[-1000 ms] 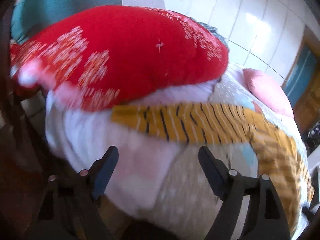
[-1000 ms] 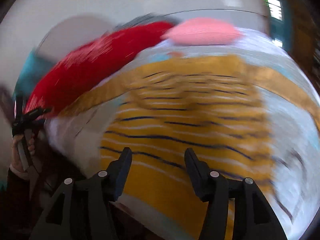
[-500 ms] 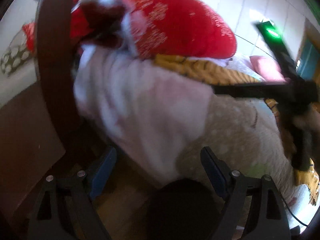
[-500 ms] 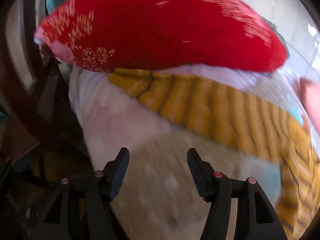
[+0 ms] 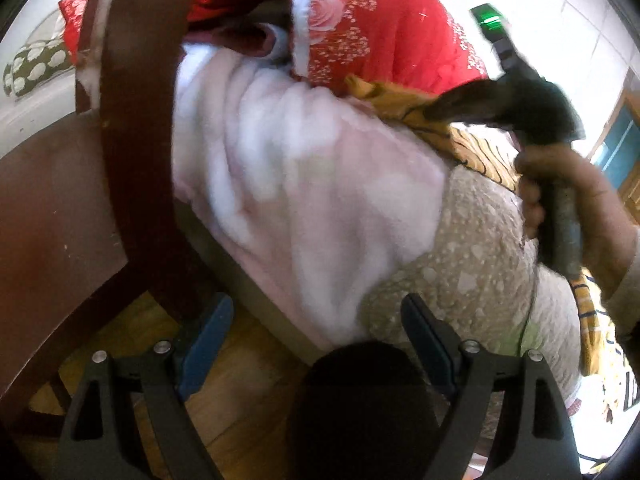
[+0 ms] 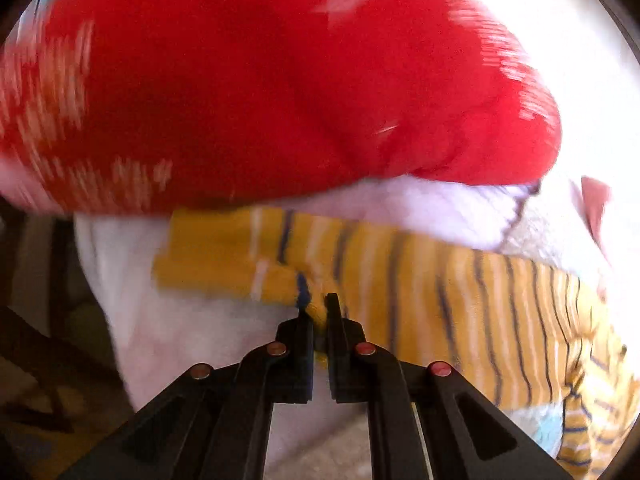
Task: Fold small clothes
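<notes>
Here the right gripper point(image 6: 318, 312) has its fingers nearly closed, pinching the edge of the yellow striped garment point(image 6: 440, 300) at the centre of the right wrist frame. That garment lies below the red floral blanket point(image 6: 260, 80), on a white fleece cover point(image 5: 304, 200). In the left wrist frame, the left gripper point(image 5: 316, 340) hovers with fingers wide apart and empty.

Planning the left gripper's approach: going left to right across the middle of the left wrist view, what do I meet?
Dark wooden bed frame → pink fleece blanket → beige speckled cover → right hand holding the right gripper, shut on the yellow striped garment.
</notes>
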`<state>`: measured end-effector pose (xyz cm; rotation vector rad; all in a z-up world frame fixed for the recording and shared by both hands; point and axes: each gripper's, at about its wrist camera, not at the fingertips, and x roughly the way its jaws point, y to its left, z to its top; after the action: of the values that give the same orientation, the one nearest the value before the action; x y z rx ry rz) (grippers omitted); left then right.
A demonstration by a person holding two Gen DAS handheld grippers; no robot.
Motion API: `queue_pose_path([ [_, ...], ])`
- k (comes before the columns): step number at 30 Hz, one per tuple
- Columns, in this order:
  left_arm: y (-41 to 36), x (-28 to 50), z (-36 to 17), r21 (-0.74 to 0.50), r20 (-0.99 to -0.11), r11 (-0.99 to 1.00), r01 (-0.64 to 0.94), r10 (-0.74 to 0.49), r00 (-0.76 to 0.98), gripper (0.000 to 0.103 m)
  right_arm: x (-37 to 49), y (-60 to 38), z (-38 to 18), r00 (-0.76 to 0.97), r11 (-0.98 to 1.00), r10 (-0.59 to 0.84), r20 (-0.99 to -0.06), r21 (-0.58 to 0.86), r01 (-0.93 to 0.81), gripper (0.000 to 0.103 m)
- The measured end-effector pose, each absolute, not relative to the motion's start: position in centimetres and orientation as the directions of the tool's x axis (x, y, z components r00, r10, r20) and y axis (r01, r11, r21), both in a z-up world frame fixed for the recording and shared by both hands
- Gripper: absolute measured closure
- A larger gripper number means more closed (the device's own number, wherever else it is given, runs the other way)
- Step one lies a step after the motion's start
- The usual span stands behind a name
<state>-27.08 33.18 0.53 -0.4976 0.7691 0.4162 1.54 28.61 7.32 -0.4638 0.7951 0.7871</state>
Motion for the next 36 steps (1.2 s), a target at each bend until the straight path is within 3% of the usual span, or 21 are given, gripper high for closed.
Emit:
queue_pose_path([
  [5, 31.7, -26.1, 1.6, -0.261, -0.726, 0.834, -0.486, 0.162, 0.668, 0.018, 5.9, 19.4, 12.5, 0.461, 0.743, 0.513, -0.725, 0.106, -0.66, 0.098],
  [12, 27.8, -23.9, 3.6, -0.227, -0.716, 0.885, -0.407, 0.132, 0.686, 0.018, 13.7, 0.0, 15.1, 0.581, 0.904, 0.406, -0.706, 0.215, -0.37, 0.098],
  [18, 23.3, -20.8, 4.7, -0.222, -0.727, 0.926, -0.306, 0.052, 0.685, 0.018, 15.8, -20.3, 12.2, 0.615, 0.895, 0.337, -0.713, 0.445, 0.025, 0.098],
  [21, 21.1, -19.3, 5.0, -0.236, -0.735, 0.935, -0.263, 0.006, 0.678, 0.018, 15.6, -29.0, 7.5, 0.581, 0.752, 0.405, -0.706, 0.619, 0.227, 0.093],
  [23, 19.5, -18.2, 5.3, -0.242, -0.741, 0.942, -0.234, -0.024, 0.671, 0.018, 14.1, -32.8, 4.7, 0.575, 0.654, 0.446, -0.686, 0.688, 0.313, 0.083],
  [24, 18.5, -17.5, 5.5, -0.243, -0.747, 0.946, -0.216, -0.04, 0.664, 0.018, 13.3, -33.9, 4.1, 0.579, 0.644, 0.44, -0.686, 0.691, 0.328, 0.074],
  [30, 13.6, -13.2, 5.1, -0.245, -0.786, 0.962, -0.117, -0.127, 0.605, 0.018, 7.7, -36.7, 5.8, 0.599, 0.713, 0.484, -0.638, 0.684, 0.154, 0.053],
  [36, 10.3, -9.2, 3.4, -0.287, -0.805, 0.956, -0.054, -0.21, 0.554, 0.017, 0.2, -39.2, 7.6, 0.55, 0.833, 0.464, -0.695, 0.553, -0.003, 0.044],
])
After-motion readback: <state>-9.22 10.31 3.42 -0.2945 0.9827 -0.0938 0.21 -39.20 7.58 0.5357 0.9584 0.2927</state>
